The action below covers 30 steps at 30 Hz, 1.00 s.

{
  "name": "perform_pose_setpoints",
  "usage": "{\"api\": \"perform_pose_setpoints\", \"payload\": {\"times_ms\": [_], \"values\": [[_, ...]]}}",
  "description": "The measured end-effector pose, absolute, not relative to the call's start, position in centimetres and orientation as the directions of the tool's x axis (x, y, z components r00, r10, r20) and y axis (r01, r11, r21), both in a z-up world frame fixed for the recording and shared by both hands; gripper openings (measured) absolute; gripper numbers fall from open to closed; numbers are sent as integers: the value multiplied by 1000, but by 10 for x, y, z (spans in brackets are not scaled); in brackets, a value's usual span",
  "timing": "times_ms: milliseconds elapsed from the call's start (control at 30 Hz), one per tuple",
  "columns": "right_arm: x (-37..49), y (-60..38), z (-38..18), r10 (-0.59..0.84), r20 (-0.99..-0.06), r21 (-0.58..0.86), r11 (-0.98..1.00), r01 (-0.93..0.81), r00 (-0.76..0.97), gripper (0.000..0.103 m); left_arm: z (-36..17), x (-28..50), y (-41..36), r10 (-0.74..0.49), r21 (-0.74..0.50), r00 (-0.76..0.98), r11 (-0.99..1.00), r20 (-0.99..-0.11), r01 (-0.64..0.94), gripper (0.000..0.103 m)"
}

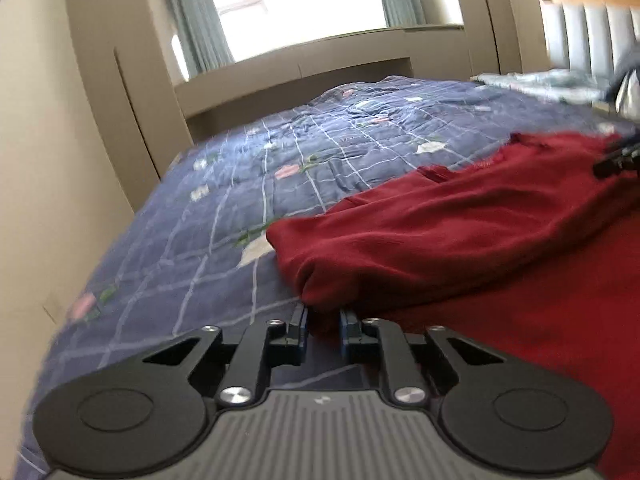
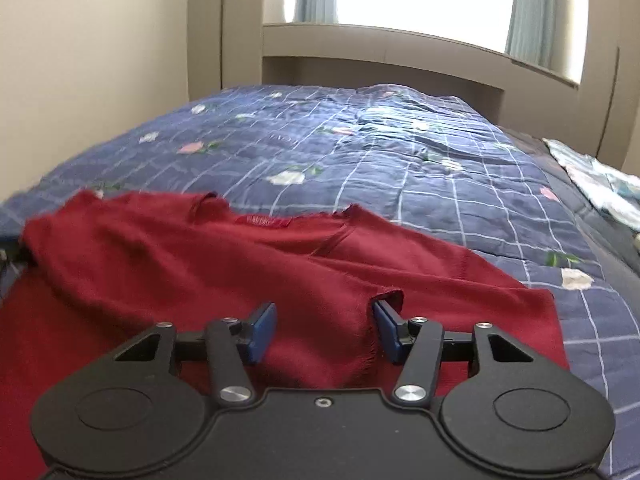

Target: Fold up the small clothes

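A dark red knit top (image 1: 460,232) lies partly folded on the blue quilt, its neckline and label (image 2: 264,221) towards the window. In the left wrist view my left gripper (image 1: 323,322) sits at the top's near left corner, its jaws shut on a thick fold of red cloth. In the right wrist view my right gripper (image 2: 325,320) stands open over the top's right side. A ridge of cloth rises between its blue pads (image 2: 264,330), and the right pad is tucked under a ragged sleeve edge. The right gripper's black tip (image 1: 616,160) also shows at the left wrist view's right edge.
The bed's blue checked quilt with flower patches (image 2: 360,152) stretches to a beige window ledge (image 2: 380,46). Pale patterned cloth (image 2: 600,184) lies at the right side of the bed. A padded headboard (image 1: 592,36) and beige wardrobe walls (image 1: 112,80) border the bed.
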State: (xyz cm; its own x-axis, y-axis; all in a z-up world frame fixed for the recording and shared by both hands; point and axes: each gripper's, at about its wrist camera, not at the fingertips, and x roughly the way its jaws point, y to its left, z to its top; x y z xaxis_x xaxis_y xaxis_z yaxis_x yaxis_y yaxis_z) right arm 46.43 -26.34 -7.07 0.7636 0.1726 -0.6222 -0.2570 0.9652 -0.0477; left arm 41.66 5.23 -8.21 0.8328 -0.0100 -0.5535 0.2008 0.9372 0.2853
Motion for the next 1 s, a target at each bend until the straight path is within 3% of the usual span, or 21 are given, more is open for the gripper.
{"api": "perform_pose_setpoints", "payload": {"times_ms": [233,333,500,567,600,633,700,767,833,1000], "values": [[464,-265,-80,178,-623,-46,964,-263,761,56,-71,409,76,-42,101,828,988,-560,119,4],[465,-263,-80,172,-628,-61,961,-269,759,57,-74,409,93,-75,-50,790,997,-608,56,4],[469,-264,-81,172,-642,-51,963,-265,747,62,-83,416,112,-77,-149,743,988,-665,-31,4],[469,-266,-80,170,-645,-43,965,-258,745,65,-80,412,118,-121,-193,735,981,-667,-14,13],[469,-268,-80,172,-644,-33,967,-252,745,68,-77,408,121,-133,-206,734,978,-666,-10,30],[468,-270,-78,181,-642,-16,968,-249,745,70,-74,403,124,-139,-212,736,977,-662,-6,59],[465,-274,-75,201,-630,14,969,-248,750,78,-67,392,127,-118,-217,765,976,-634,-30,79],[458,-275,-71,201,-605,11,970,-244,771,81,-59,390,131,-111,-239,783,970,-612,-49,81],[456,-272,-69,187,-591,-20,969,-247,785,83,-55,397,132,-101,-273,797,958,-595,-83,89],[460,-261,-71,118,-574,-110,970,-219,811,91,-61,439,121,-48,-281,794,947,-606,-158,90]]}}
